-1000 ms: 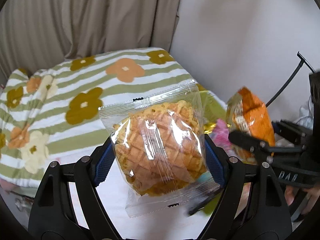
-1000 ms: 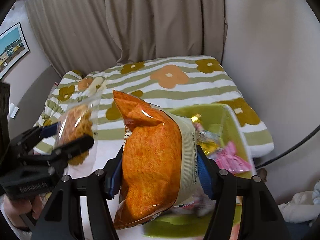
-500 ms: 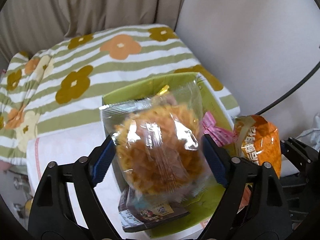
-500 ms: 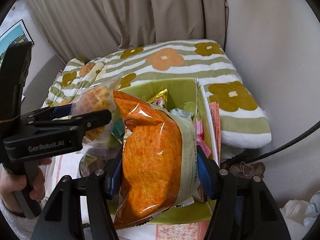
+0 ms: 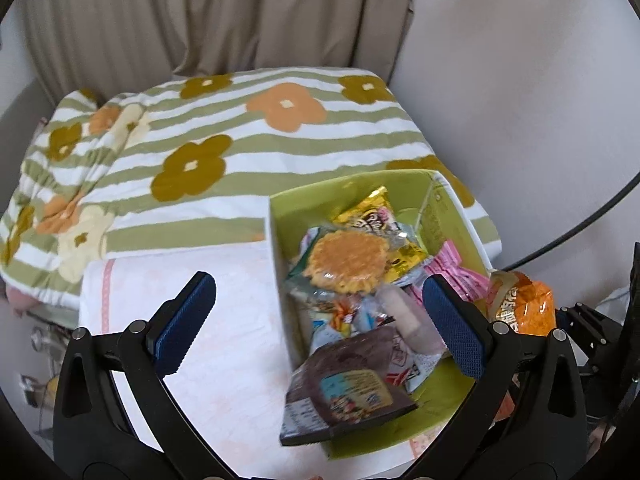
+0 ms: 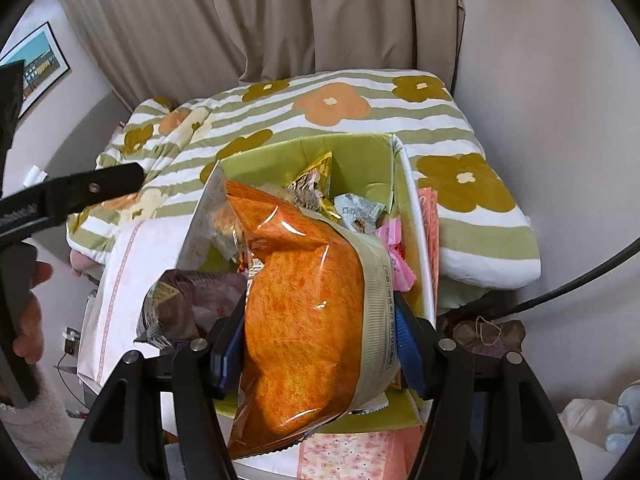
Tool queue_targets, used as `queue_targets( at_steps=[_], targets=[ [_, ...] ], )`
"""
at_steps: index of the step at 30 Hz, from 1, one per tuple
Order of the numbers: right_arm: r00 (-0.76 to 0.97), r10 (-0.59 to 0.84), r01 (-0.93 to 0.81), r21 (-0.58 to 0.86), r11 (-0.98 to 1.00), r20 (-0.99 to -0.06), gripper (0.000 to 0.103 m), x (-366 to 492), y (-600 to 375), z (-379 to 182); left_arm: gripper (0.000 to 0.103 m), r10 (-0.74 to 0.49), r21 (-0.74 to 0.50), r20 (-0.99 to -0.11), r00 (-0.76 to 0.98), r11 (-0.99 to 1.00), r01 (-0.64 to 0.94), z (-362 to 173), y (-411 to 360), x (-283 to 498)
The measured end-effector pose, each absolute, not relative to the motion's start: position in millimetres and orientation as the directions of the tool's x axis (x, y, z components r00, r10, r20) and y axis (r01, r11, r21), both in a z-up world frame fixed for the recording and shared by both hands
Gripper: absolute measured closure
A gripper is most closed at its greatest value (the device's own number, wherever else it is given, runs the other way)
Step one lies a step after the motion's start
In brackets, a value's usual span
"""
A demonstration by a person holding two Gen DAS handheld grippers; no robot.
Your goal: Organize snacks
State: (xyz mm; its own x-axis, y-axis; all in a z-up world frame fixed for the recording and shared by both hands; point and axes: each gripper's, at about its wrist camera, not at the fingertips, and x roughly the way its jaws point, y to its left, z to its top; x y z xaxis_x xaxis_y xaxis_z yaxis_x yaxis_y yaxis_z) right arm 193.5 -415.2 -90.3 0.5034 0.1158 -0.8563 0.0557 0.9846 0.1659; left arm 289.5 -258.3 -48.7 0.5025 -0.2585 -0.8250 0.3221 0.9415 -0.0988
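Two claws work over a green box [image 5: 276,236] of snacks that sits on a white cloth [image 5: 224,300], beside a bed with a striped flowered cover [image 5: 224,128]. The left claw [image 5: 320,316] has just been opening and its blue pads stand wide apart with nothing gripped; the waffle-patterned bun in its clear wrapper [image 5: 344,260] lies in the box on top of the other packets, clear of both pads. A dark brown packet [image 5: 352,384] leans over the box's near wall, and a yellow packet [image 5: 372,216] and a pink one [image 5: 452,268] show behind the bun; the print on all of them is too blurred to read.

The right claw [image 6: 316,344] is clamped on an orange snack bag [image 6: 304,320], held above the near part of the box [image 6: 404,184], whose contents it largely hides. In the left wrist view only the bag's top [image 5: 520,300] shows, past the right-hand finger. At the left edge of the right wrist view, a hand [image 6: 28,320] grips the other claw's handle, mostly cut off.
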Motion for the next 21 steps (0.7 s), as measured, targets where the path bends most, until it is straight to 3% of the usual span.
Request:
queue_targets(
  at_steps=[3, 4, 5, 6, 14, 21],
  targets=[
    [0.482, 0.158, 0.033, 0.199, 0.98, -0.862, 0.04, 194, -408, -96, 0.0, -0.243, -0.099, -0.824, 0.511, 0.951, 0.293, -50, -247, 285],
    [0.482, 0.17, 0.024, 0.207, 0.978, -0.86, 0.03, 194, -406, -98, 0.0, -0.233, -0.092, -0.825, 0.515, 0.954, 0.285, -50, -243, 281],
    [0.487, 0.181, 0.015, 0.215, 0.976, -0.855, 0.01, 193, -403, -100, 0.0, -0.214, -0.077, -0.826, 0.521, 0.959, 0.273, -51, -237, 277],
    [0.501, 0.192, 0.004, 0.224, 0.975, -0.844, 0.0, 190, -400, -102, 0.0, -0.199, -0.065, -0.826, 0.527, 0.963, 0.261, -52, -232, 273],
    [0.557, 0.131, 0.034, 0.18, 0.983, -0.82, 0.0, 165, -393, -107, 0.0, -0.164, -0.064, -0.823, 0.543, 0.978, 0.198, -60, -189, 236],
    [0.663, 0.076, 0.042, 0.138, 0.99, -0.745, 0.0, 140, -371, -56, 0.0, -0.195, -0.064, -0.745, 0.638, 0.973, 0.222, -18, -166, 198]
  ],
)
